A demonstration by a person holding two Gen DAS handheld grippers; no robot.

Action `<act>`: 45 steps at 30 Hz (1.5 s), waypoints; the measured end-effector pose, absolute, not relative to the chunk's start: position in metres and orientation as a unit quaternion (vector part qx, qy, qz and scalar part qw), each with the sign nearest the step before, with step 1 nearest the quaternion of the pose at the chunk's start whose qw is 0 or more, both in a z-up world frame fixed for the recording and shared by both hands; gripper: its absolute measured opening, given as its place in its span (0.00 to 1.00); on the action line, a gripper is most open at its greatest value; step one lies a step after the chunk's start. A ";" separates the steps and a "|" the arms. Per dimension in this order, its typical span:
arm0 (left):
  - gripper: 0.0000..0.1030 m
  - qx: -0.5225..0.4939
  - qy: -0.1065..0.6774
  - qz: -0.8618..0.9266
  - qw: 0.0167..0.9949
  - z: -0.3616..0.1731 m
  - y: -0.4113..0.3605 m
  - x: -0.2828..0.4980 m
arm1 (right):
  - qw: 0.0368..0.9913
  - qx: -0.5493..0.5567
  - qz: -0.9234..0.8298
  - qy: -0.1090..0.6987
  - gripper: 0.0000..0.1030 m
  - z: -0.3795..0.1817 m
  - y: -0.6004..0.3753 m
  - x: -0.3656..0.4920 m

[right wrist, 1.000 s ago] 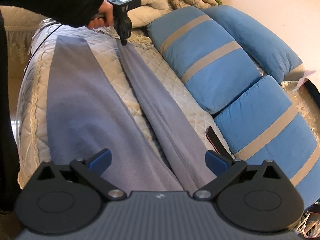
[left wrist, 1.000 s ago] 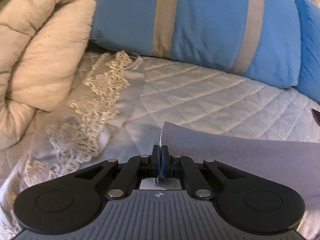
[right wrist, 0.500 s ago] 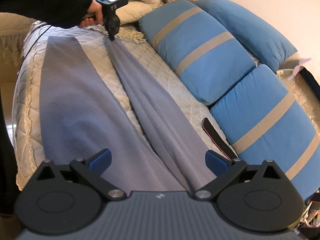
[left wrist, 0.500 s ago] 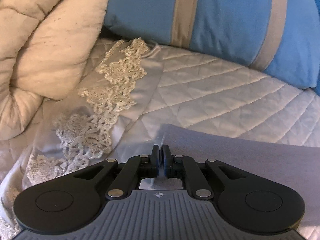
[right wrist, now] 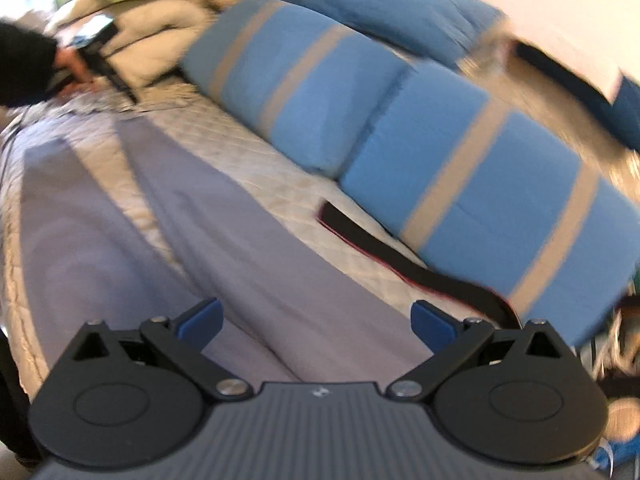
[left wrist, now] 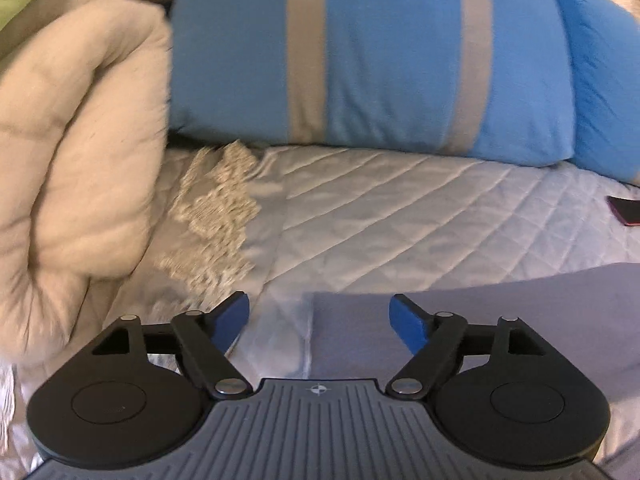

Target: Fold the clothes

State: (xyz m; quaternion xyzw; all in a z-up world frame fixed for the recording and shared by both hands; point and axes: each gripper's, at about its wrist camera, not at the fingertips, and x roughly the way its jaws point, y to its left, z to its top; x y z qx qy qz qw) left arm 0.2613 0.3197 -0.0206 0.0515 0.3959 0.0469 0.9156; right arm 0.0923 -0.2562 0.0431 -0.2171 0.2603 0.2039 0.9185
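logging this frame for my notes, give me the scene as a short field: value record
garment: grey trousers, legs spread flat on quilted cover
left gripper: open, over leg end, holding nothing
right gripper: open, above waist end, holding nothing
backrest: blue cushions with beige stripes
other: dark phone beside cushions; cream duvet at far end

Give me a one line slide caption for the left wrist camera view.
Open left gripper hovers over the end of a lavender-grey garment lying on a white quilted bed cover, blue tan-striped cushion behind.
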 end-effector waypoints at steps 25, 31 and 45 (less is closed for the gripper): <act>0.56 0.126 0.425 -0.169 0.881 -0.096 0.313 0.318 | 0.907 -0.111 0.225 0.339 1.00 0.009 -0.434 0.141; 0.02 0.160 0.409 -0.153 0.885 -0.098 0.300 0.312 | 0.912 -0.098 0.208 0.340 1.00 -0.005 -0.461 0.149; 0.02 0.165 0.408 -0.095 0.893 -0.100 0.285 0.309 | 0.929 -0.095 0.085 0.348 0.86 -0.034 -0.547 0.207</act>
